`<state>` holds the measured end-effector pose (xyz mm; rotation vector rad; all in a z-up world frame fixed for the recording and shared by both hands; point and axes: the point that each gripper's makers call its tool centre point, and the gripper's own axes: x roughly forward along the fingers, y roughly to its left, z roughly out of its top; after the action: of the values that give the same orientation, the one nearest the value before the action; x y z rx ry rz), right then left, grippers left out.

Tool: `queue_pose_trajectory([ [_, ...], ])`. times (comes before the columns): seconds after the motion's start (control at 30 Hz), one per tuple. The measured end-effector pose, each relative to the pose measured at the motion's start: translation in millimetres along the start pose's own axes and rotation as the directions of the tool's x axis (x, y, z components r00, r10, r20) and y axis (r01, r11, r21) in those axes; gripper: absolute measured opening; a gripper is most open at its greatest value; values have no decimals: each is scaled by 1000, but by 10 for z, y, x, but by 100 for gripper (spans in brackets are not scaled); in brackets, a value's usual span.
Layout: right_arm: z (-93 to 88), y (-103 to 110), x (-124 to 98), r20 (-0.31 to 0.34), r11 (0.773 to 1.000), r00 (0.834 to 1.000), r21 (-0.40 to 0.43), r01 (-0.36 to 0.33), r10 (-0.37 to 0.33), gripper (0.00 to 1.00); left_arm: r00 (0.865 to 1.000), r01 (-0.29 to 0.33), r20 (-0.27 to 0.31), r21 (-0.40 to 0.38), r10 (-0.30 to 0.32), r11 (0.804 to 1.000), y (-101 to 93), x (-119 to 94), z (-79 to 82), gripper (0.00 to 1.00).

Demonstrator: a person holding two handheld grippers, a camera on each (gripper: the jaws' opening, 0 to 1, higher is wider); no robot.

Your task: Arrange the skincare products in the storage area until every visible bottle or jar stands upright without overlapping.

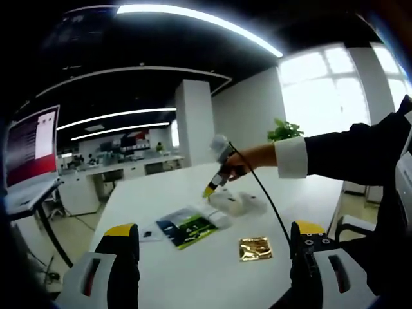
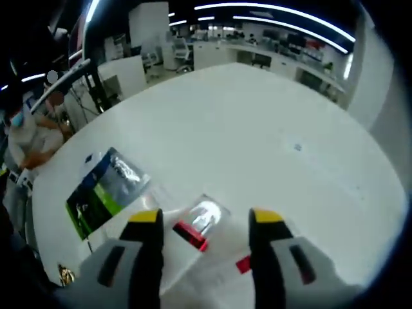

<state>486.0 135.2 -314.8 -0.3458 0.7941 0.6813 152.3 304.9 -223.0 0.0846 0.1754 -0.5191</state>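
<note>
Hovering your right claw [image 2: 205,222] over the near part of the worktop [image 2: 257,129], jaws wide apart, nothing held. Between them lies a clear packet w/ a red cap [image 2: 196,225], flat on its side, so it's not upright yet. Looks light, glossy, prob slippery; I'd guess the film crumples if you squeeze the belly. Take it by the red cap end, where it seems stiffer, then tip it up. Beside it, toward the worktop's edge, sits a green-and-black sachet [image 2: 103,190], also flat.

From the left gripper view, your right hand [image 1: 248,161] reaches in over the worktop's middle, its claw tip pointing down at a pale bundle of packets [image 1: 235,203]; can't tell exactly what's in that bundle. A gold foil sachet [image 1: 255,248] lies nearer you, apart from the rest. Left claw [image 1: 215,235] hangs back at the near edge, jaws spread wide, empty.

Soft pouches won't stand easily, I reckon; go gentle.
</note>
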Motion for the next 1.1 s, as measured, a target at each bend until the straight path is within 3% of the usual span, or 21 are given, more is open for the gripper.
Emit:
queue_pose_trajectory([
  [0.1,17,-38,32,-7,1000,1000,4,8,-8,49,1000,0,1,-2,0,1000,8,-1,0,99],
  [0.17,-66,13,13,-17,1000,1000,-5,15,-15,47,1000,3,2,-5,-3,1000,5,1,-3,99],
  [0.4,-101,40,39,-26,1000,1000,-6,18,-18,48,1000,4,-2,-5,-4,1000,0,13,-23,99],
  [0.7,35,-62,186,-67,1000,997,-19,24,-25,44,1000,-2,-1,-7,2,1000,15,24,-38,99],
  [1.1,8,-11,204,-85,999,996,-19,38,-40,40,1000,-3,7,-13,3,1000,53,11,-34,99],
])
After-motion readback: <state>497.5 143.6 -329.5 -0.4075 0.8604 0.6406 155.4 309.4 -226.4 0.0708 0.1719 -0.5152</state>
